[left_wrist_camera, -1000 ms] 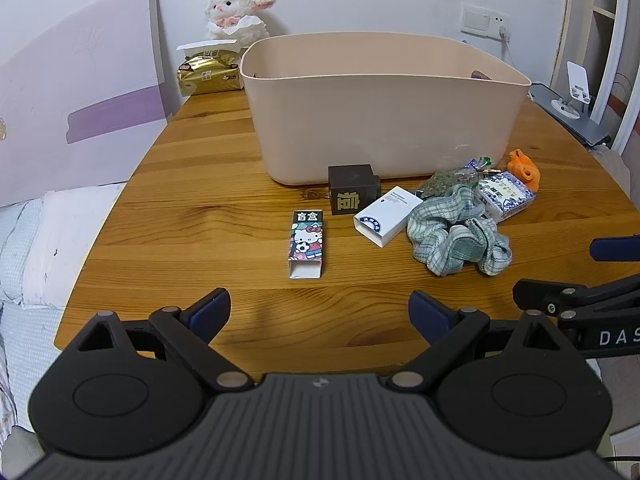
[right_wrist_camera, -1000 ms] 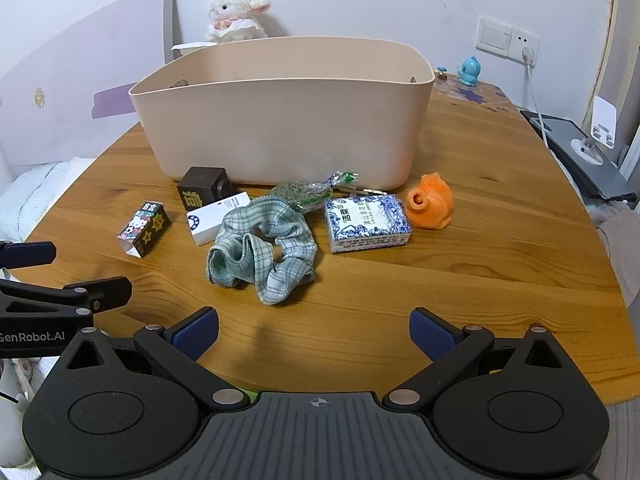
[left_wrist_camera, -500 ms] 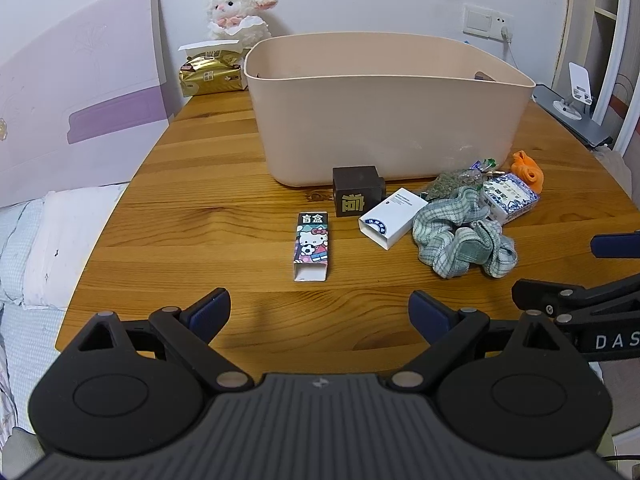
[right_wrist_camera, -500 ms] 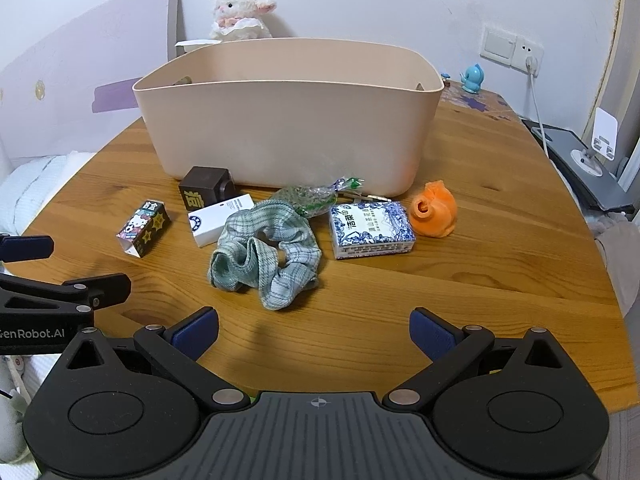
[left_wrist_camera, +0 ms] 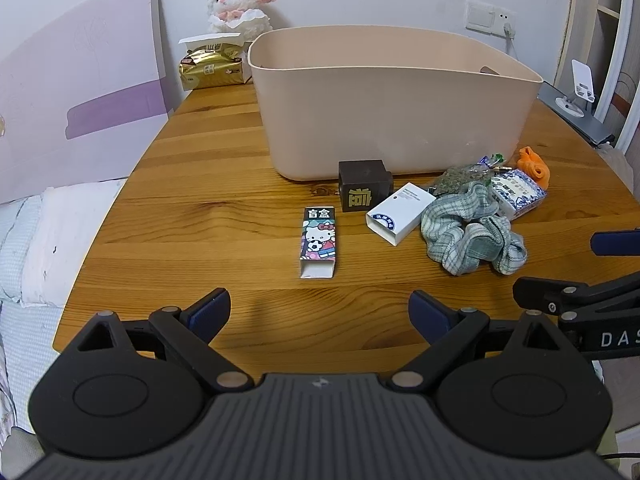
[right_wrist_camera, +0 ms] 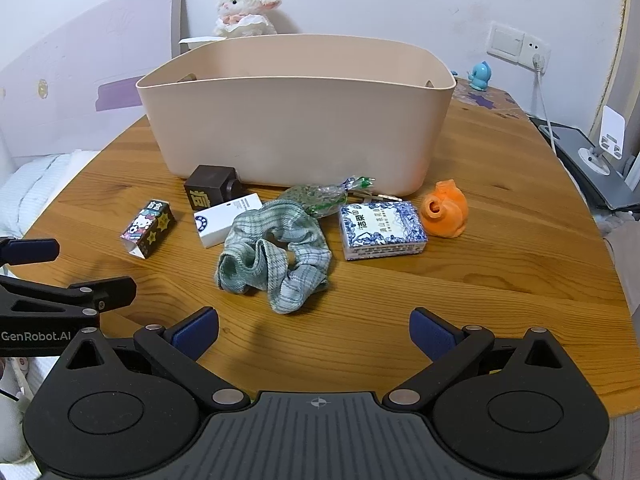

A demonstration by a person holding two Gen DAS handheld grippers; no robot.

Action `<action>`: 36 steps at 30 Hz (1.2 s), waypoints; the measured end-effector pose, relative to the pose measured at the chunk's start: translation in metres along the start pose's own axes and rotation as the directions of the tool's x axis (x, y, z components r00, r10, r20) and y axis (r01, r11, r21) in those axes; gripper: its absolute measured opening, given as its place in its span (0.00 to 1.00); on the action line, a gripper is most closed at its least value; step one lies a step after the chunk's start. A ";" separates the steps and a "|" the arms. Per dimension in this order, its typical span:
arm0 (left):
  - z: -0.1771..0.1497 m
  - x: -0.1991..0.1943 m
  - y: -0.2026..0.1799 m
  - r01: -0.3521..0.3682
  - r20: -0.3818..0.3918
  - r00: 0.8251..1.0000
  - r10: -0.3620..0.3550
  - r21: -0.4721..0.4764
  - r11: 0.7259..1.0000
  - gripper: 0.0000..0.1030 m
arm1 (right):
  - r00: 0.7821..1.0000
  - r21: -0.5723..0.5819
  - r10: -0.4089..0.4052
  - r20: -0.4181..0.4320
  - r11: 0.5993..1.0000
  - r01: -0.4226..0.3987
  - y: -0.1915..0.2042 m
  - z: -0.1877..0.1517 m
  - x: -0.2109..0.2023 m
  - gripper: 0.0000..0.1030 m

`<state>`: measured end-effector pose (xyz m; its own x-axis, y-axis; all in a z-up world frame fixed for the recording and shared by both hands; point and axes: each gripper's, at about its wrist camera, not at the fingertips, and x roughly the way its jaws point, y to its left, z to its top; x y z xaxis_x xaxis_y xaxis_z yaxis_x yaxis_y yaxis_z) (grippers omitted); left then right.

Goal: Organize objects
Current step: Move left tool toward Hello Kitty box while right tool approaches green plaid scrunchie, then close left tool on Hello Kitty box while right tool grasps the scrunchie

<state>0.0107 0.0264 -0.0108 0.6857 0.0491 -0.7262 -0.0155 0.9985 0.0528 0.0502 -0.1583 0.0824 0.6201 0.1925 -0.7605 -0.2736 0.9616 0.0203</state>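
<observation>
1. Over the table's near edge, your left gripper [left_wrist_camera: 319,309] and right gripper [right_wrist_camera: 314,330] hover spread wide, empty.
2. Ahead lie the cartoon box [left_wrist_camera: 318,241] and scrunchie [right_wrist_camera: 275,253], before the tub [right_wrist_camera: 296,120].
3. Nothing looks binned yet; next, probably approach one item squarely.

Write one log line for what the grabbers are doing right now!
left gripper: open, empty | right gripper: open, empty | scrunchie, boxes: on table | bin: nothing put in yet

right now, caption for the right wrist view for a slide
Open right gripper faces a green scrunchie, small boxes and an orange toy before a beige bin.
</observation>
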 end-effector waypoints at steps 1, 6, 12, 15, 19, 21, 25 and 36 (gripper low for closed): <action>0.000 0.000 0.000 0.000 0.000 1.000 0.000 -0.001 1.000 0.93 | 1.000 -0.001 0.000 0.001 1.000 0.000 0.001 0.000 0.001 1.00; 0.002 0.004 0.002 -0.004 0.001 1.000 0.004 0.007 1.000 0.93 | 1.000 -0.004 0.011 0.021 1.000 -0.010 0.002 0.004 0.005 1.00; 0.003 0.014 0.006 -0.001 -0.010 1.000 0.001 0.009 1.000 0.93 | 0.999 0.005 0.035 0.017 0.999 -0.035 0.001 0.007 0.014 1.00; 0.004 0.018 0.004 -0.019 0.003 1.000 0.019 0.036 0.999 0.93 | 0.999 0.006 0.043 0.016 0.999 -0.043 0.001 0.009 0.019 1.00; 0.007 0.026 0.005 -0.013 0.001 1.000 0.012 0.042 0.999 0.93 | 0.999 0.003 0.053 0.009 0.999 -0.053 0.002 0.011 0.027 1.00; 0.008 0.032 0.006 -0.024 -0.011 1.000 0.024 0.049 0.998 0.93 | 0.998 0.003 0.058 0.005 0.998 -0.058 0.002 0.012 0.030 1.00; 0.010 0.042 0.011 0.001 -0.021 1.000 0.000 0.042 0.999 0.92 | 0.998 0.010 0.070 -0.010 0.998 -0.070 0.003 0.013 0.040 0.94; 0.018 0.065 0.028 0.071 -0.002 0.997 -0.071 0.002 0.997 0.77 | 0.999 -0.054 0.040 -0.024 0.998 -0.042 0.020 0.021 0.060 0.82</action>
<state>0.0684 0.0567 -0.0443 0.6836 -0.0222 -0.7295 0.0346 0.9994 0.0020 0.0974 -0.1232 0.0503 0.5906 0.2263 -0.7746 -0.3381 0.9410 0.0171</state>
